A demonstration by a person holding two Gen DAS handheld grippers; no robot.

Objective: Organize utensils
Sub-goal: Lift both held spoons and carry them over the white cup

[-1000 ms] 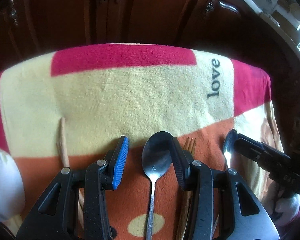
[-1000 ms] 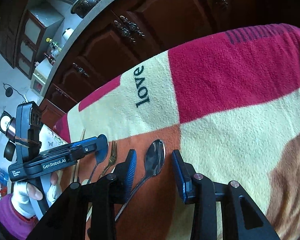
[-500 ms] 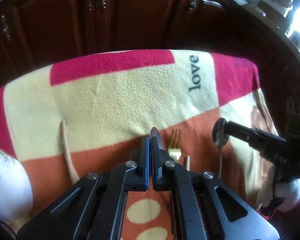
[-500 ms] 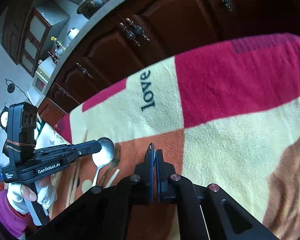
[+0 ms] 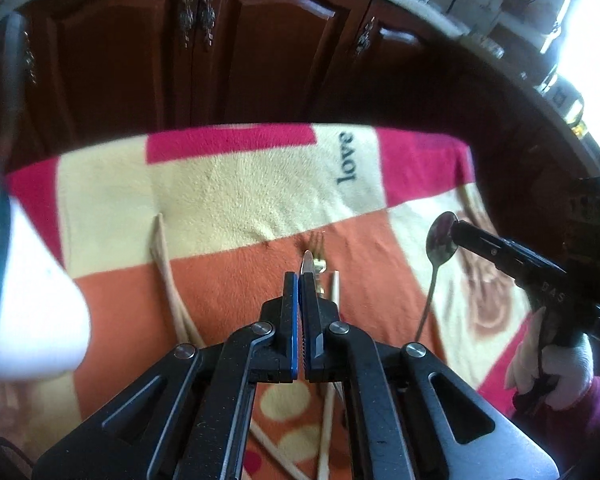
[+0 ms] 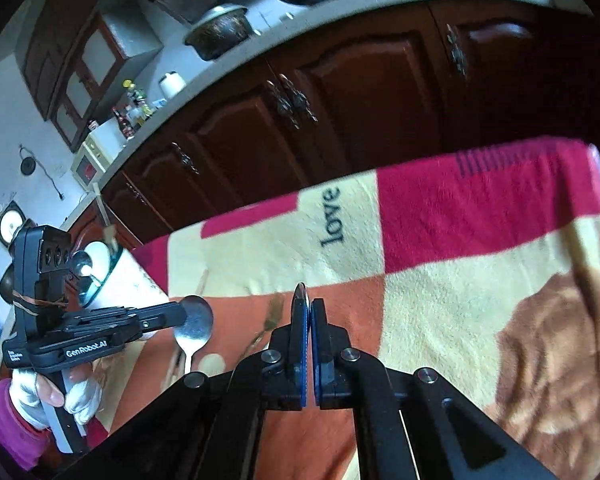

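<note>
The left tool [image 5: 301, 280] pinches a spoon [image 5: 307, 261] edge-on above the blanket [image 5: 236, 196]. At three o'clock, the right tool [image 5: 456, 229] grips another spoon [image 5: 440, 240], lifted.

We see two steel spoons, each clear of the blanket. One spoon [image 6: 191, 326] shows its shiny bowl face-on, its handle hanging down towards the cloth; its bowl tip [image 5: 307, 260] pokes edge-on past closed pads. The other spoon [image 5: 440, 240] likewise hangs bowl-up, handle slanting down. A gold fork [image 5: 318, 248] lies flat on the orange patch, tines pointing away from us. Pale wooden chopsticks [image 5: 168, 276] lie to its left.
</note>
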